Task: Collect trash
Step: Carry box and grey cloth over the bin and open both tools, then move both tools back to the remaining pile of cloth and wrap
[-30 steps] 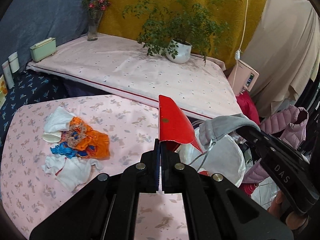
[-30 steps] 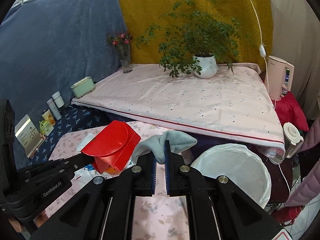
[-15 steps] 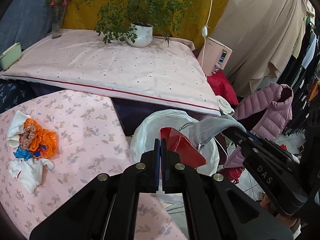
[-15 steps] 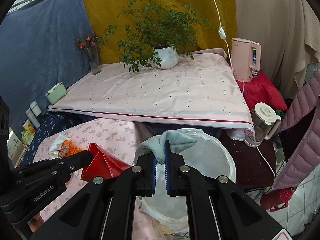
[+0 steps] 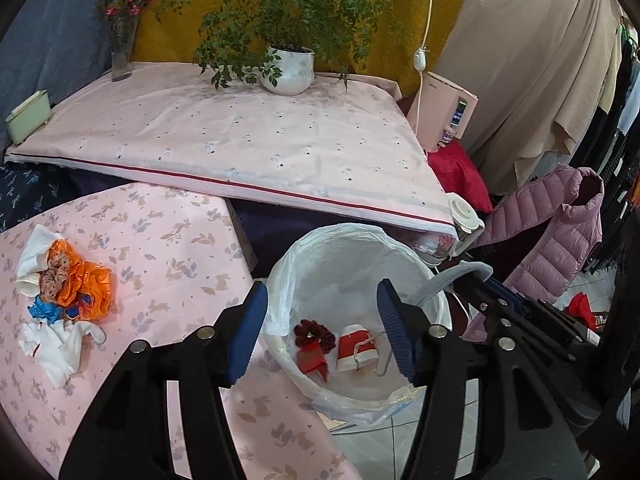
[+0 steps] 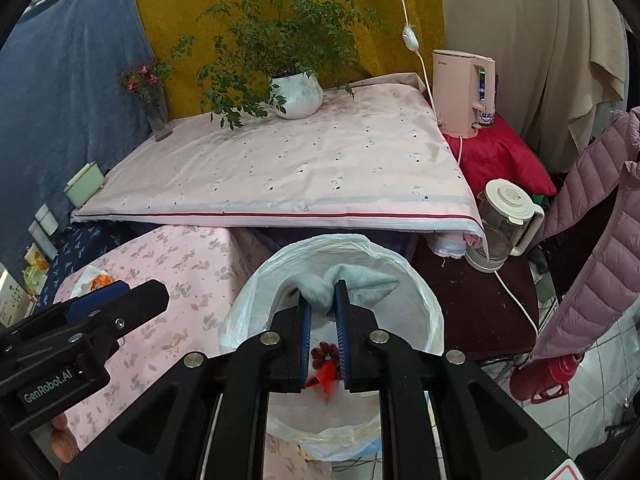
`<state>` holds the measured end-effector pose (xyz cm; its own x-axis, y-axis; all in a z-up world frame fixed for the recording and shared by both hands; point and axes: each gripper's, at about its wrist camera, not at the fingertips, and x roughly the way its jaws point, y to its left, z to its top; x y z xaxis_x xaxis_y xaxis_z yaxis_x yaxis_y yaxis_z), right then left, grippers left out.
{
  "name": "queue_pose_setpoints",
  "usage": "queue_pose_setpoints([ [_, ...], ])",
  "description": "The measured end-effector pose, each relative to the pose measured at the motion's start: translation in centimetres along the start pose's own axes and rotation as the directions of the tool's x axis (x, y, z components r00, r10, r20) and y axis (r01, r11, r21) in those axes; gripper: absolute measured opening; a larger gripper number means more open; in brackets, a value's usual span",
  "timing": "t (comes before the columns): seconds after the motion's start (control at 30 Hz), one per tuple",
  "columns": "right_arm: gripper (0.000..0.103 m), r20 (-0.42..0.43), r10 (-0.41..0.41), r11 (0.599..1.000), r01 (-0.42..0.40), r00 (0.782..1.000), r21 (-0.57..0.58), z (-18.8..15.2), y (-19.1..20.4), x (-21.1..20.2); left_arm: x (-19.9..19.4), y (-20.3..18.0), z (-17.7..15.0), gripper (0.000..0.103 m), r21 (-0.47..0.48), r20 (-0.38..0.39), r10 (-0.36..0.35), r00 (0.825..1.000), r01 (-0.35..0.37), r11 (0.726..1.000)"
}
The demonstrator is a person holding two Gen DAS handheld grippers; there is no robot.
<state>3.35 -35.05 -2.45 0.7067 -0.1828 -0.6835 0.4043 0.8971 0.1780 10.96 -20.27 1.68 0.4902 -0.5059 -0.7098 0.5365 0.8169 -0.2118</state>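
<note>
- A cluttered room is seen: a yellow cloth backs a potted plant [image 5: 288, 68] on a raised pink-sheeted platform, and below it a low table under a pink leaf-print cloth [image 5: 172, 248] stands just beside a white lined bin [image 5: 280, 280].
- The bin is taken as the landmark. On its floor a red carton [image 5: 312, 356], a dark red scrunchie-like item and a red-and-white cup are seen lying.
- The left gripper [image 5: 320, 328] is held above the bin's near rim with its jaws opening; nothing is seen between them, and the red carton lies directly below, inside the bin.
- The right gripper [image 6: 322, 312] is held over the bin's mouth, its jaws opening around a grey cloth [image 6: 360, 280], which is pinched between the pads and hangs over the bin's far inner wall.
- The step in hand is judged to be the drop: one piece looks just let go, the cloth is about to be.
- Left of the bin, on the table, a heap of orange and blue wrappers with white tissues [image 5: 68, 292] is yet to be collected.
- The next move is judged to call for the right jaws to be spread fully, then both grippers to be carried left from the bin to that heap.
</note>
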Motion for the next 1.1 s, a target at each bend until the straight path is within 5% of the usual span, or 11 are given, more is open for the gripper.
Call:
queue_pose_setpoints([
  [0.33,0.035,0.025,0.019,1.000,-0.018,1.000,-0.022,0.5,2.1,-0.3,-0.9,2.7,-0.2,0.059,-0.048,0.013,0.055,0.998,-0.054,0.997],
  [0.93,0.042,0.020,0.080,0.992,-0.078,0.997,-0.099,0.2,7.7,-0.6,-2.7,7.9,-1.2,0.064,-0.131,0.023,0.127,0.992,-0.123,0.984],
  [1.1,0.045,0.009,0.106,0.986,-0.103,0.994,-0.130,-0.3,10.1,-0.6,-3.4,10.6,-1.9,0.072,-0.179,0.024,0.163,0.986,-0.156,0.971],
])
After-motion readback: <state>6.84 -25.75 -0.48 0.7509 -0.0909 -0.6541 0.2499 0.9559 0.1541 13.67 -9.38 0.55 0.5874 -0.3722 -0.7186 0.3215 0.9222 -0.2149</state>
